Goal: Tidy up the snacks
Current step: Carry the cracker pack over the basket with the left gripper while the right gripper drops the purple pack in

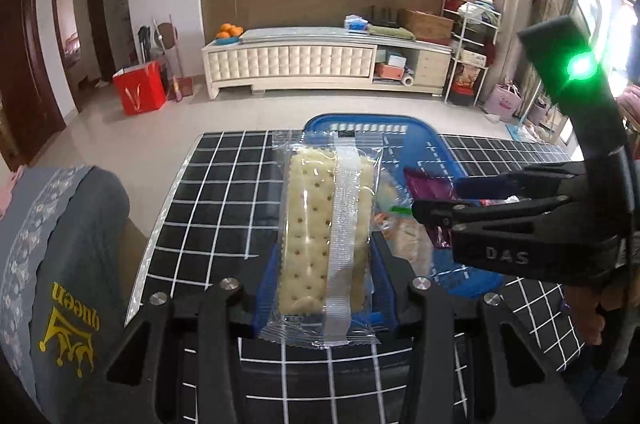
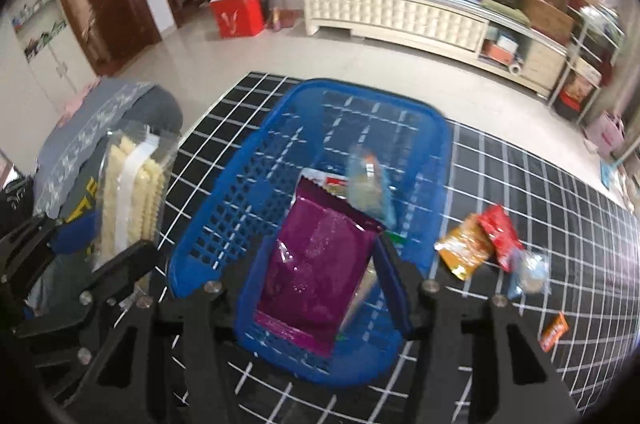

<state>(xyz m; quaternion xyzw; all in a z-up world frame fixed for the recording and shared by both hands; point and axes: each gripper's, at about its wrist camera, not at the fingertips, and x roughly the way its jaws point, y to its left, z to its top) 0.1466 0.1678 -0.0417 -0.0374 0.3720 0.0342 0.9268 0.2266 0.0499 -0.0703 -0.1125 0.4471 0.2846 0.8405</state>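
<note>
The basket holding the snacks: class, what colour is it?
Blue, a slotted plastic basket; the right wrist view shows it best.

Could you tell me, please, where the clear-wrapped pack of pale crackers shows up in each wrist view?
Left wrist: the clear-wrapped pack of pale crackers stands centre frame, clamped between the left gripper fingers.
Right wrist: the same pack is at the left edge, seen edge-on in that gripper.
Shared landmark: the blue plastic basket on the black grid tablecloth.

Glossy clear cracker wrapper [image 1: 325, 244], blue plastic basket [image 2: 248, 160]
</note>
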